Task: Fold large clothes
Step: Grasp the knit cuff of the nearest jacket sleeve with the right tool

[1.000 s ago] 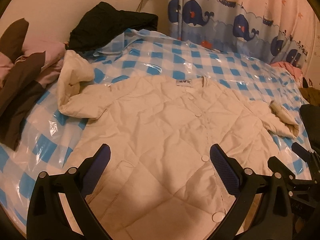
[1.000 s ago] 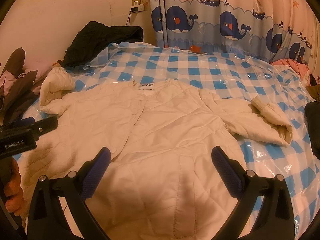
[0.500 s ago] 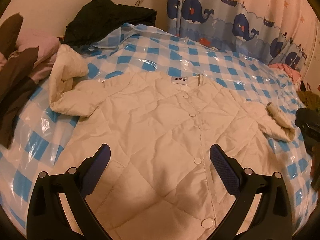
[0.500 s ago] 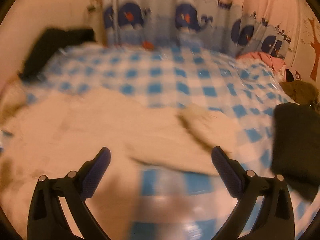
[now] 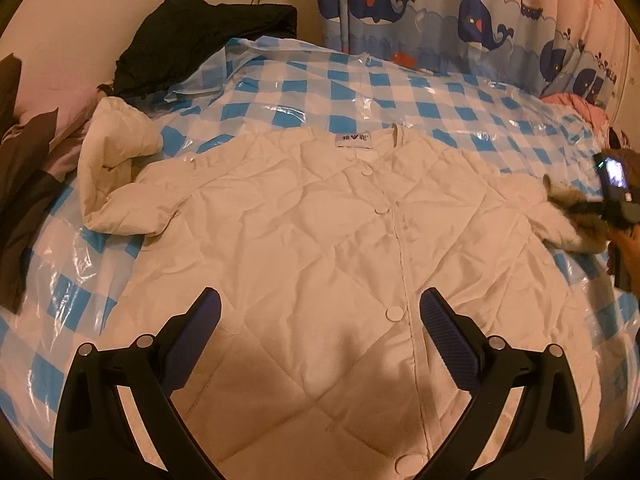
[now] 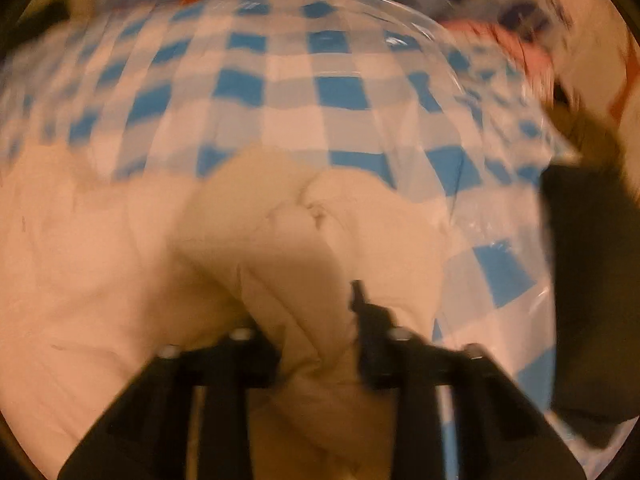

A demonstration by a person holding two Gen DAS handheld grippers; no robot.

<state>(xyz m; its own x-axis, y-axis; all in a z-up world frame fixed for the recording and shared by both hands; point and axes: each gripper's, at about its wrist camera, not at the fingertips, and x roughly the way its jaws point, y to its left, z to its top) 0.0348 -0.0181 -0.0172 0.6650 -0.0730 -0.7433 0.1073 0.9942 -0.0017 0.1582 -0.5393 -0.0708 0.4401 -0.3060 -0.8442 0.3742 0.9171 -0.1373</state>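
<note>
A cream quilted jacket (image 5: 320, 248) lies face up and buttoned on the blue-and-white checked bed cover (image 5: 360, 92). Its left sleeve (image 5: 116, 168) is crumpled at the left. My left gripper (image 5: 318, 312) is open and empty above the jacket's lower front. My right gripper (image 6: 316, 312) is shut on the jacket's right sleeve (image 6: 320, 232), seen blurred in the right wrist view. In the left wrist view the right gripper's body (image 5: 612, 196) shows at the right edge, at the sleeve cuff (image 5: 568, 216).
A black garment (image 5: 200, 36) lies at the head of the bed, dark and pink clothes (image 5: 28, 168) at the left. A whale-print curtain (image 5: 460, 20) hangs behind. A dark item (image 6: 588, 280) lies right of the sleeve.
My right gripper swung right and down to the right sleeve and closed on it. My left gripper drifted slightly forward over the jacket and stayed open.
</note>
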